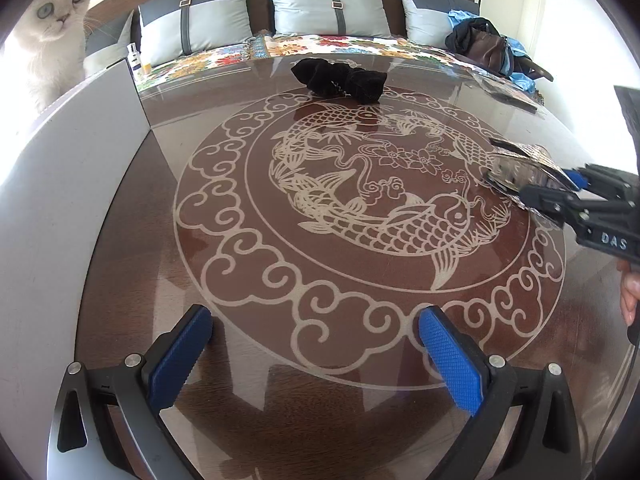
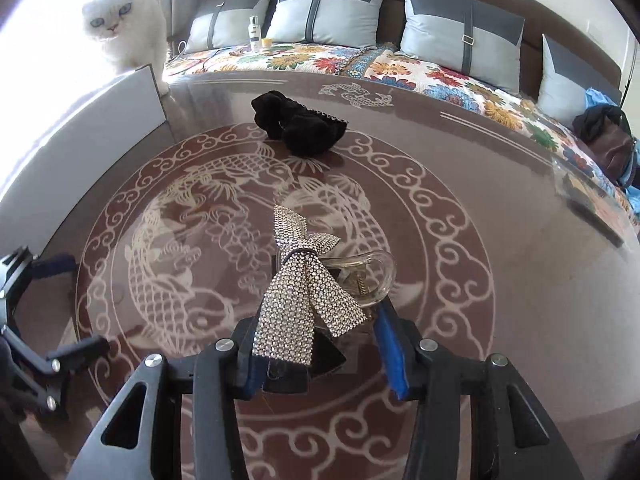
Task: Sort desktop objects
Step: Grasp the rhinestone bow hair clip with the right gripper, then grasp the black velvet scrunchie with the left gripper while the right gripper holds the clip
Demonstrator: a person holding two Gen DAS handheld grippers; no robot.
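Note:
My right gripper (image 2: 320,344) is shut on a sparkly rhinestone bow hair clip (image 2: 300,280) with a clear plastic claw (image 2: 368,272), held just above the glass table. In the left wrist view the same clip (image 1: 520,168) shows at the right, in the right gripper (image 1: 560,188). A black velvet scrunchie (image 1: 340,78) lies at the table's far side, also seen in the right wrist view (image 2: 300,124). My left gripper (image 1: 316,344) is open and empty over the near part of the table.
The glass table (image 1: 320,400) has a fish pattern. A white box (image 1: 60,208) stands along its left edge. A white cat (image 2: 120,28) sits behind the box. A sofa with cushions (image 1: 324,4), a small bottle (image 2: 254,34) and a dark bag (image 1: 484,44) lie beyond.

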